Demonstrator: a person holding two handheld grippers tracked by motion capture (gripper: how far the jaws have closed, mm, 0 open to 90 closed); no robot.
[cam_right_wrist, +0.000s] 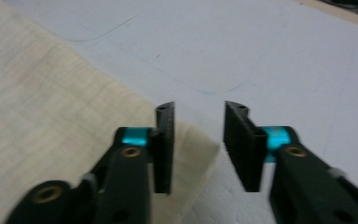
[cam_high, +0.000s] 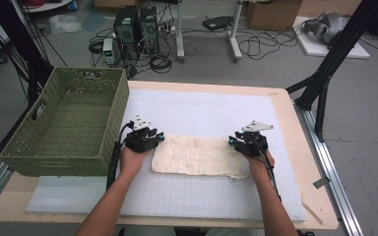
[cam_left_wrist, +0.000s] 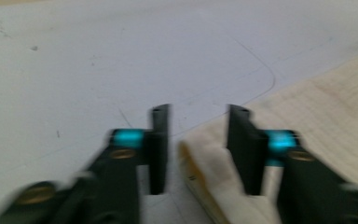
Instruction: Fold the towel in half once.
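A cream folded cloth [cam_high: 199, 155] lies flat on the white gridded mat [cam_high: 202, 113], between my two hands. My left gripper [cam_high: 158, 138] sits at the cloth's far left corner. In the left gripper view its jaws stand apart over the cloth's corner [cam_left_wrist: 205, 158], and the pads do not press on it. My right gripper [cam_high: 232, 141] sits at the cloth's far right corner. In the right gripper view the cloth's corner [cam_right_wrist: 193, 144] lies under the gap between its parted jaws, untouched.
A green woven basket [cam_high: 66, 123] stands on the table's left side, close to my left hand. The wooden table's edge [cam_high: 295, 128] runs along the right. Computer towers, cables and cardboard boxes lie on the floor beyond.
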